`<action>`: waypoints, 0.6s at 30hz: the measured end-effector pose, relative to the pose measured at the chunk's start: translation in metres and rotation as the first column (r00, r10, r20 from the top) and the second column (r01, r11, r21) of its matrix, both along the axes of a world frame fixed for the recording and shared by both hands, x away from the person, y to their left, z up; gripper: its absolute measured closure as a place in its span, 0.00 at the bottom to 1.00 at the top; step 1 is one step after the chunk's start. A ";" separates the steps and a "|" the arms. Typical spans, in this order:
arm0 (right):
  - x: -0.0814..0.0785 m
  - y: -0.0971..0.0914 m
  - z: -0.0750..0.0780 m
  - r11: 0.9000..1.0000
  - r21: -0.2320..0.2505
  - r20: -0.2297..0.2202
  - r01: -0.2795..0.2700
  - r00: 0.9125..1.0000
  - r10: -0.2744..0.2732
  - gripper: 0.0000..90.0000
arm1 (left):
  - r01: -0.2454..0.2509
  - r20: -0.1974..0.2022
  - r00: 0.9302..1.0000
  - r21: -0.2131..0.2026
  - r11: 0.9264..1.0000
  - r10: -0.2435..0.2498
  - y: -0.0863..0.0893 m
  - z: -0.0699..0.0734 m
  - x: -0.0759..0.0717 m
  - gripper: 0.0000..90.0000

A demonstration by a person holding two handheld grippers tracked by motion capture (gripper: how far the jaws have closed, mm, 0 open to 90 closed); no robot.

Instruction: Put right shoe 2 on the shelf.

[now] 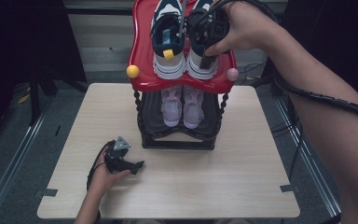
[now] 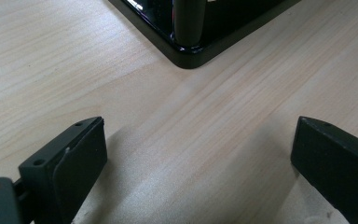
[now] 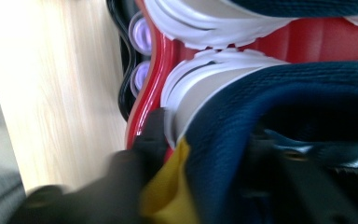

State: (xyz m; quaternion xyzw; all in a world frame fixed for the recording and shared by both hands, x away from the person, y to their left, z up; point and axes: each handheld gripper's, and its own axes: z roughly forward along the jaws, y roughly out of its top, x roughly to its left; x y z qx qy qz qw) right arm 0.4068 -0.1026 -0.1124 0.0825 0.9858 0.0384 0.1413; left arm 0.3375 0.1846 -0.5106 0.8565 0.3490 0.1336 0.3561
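Dark floor and black curtains are seen all around, with a pale wood desk (image 1: 242,186) sitting in the middle. On it a two-tier shoe rack (image 1: 179,140) is parked toward the far edge: a black lower shelf and a red top tray (image 1: 142,56) with little ball knobs at the front corners. A pair of pale pink sneakers (image 1: 182,106) is tucked on the lower shelf, toes pointing at the camera side.

Up on the red tray, two navy-and-white sneakers are lined up side by side, long axes running front to back, heels toward the person. The right sneaker (image 1: 200,70) is where the action is: the right gripper (image 1: 208,35) is brought down from above onto its heel end, one finger tucked inside the collar by the yellow pull tab (image 3: 168,196), the other outside by the tray rim. The fingers look part-spread around the heel; whether it is actually being pinched can't be told from the blur. The left sneaker (image 1: 168,46) is left alone just beside.

The left gripper (image 1: 120,161) is rested low on the desk, well apart from everything, fingers (image 2: 74,163) spread wide with bare wood between them and the rack's black base corner ahead. So the right hand is clearly the nearer one.

No brand, label or writing can be read anywhere.
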 end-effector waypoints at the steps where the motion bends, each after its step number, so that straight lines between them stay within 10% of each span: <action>1: 0.000 -0.001 0.000 1.000 0.013 -0.009 0.007 1.000 -0.006 0.59 | 0.000 -0.001 1.000 -0.001 1.000 0.000 0.000 0.000 0.000 0.04; 18: -0.004 -0.018 0.012 0.994 0.090 -0.063 0.069 0.996 -0.063 0.22 | -0.001 0.000 1.000 -0.002 1.000 0.001 0.000 0.000 0.000 0.04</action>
